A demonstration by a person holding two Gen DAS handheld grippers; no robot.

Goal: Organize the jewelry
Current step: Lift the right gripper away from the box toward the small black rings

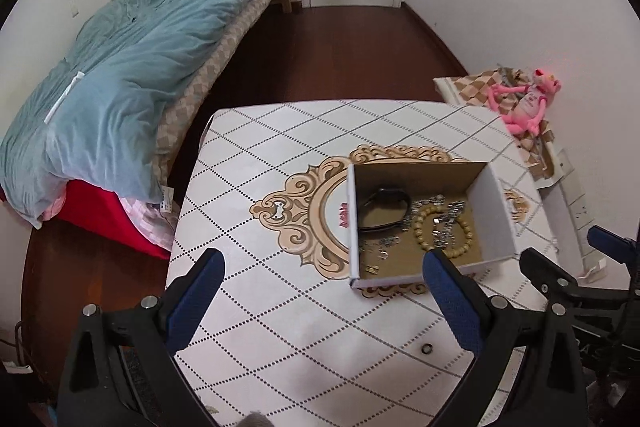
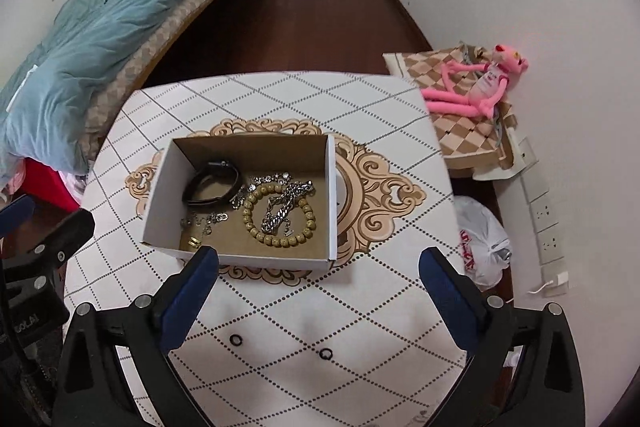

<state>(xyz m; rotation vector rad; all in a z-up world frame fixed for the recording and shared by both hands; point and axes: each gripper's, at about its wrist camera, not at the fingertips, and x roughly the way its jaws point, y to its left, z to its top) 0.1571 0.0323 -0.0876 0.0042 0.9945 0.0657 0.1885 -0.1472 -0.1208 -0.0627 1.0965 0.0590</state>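
- An open cardboard box (image 2: 256, 259) is seen at the middle of the patterned tabletop (image 2: 360, 307); every place below is given from this box.
- Inside the box a black band (image 2: 212, 187) lies toward its far left corner, and a ring of yellow beads (image 2: 280, 217) lies on its floor toward the right.
- A silver chain (image 2: 286, 205) is draped across the bead ring, and small silver pieces (image 2: 208, 219) are scattered toward the near left.
- Two small dark rings (image 2: 236, 339) (image 2: 326, 353) are shown on the tabletop nearer the camera than the box in the right wrist view; only one such ring (image 1: 425, 349) is caught in the left wrist view.
- The right tongs (image 2: 318, 271) are held apart with nothing between them, poised above the near edge of the box.
- The left tongs (image 1: 324, 273) are also spread wide and empty, to the near left of the box.
- A white plastic bag (image 2: 484, 247) on the floor right of the box is shown only by the right wrist view.
- A bed with a blue quilt (image 1: 132, 67) is seen far to the left of the box, and a pink plush toy (image 1: 524, 99) to its far right.
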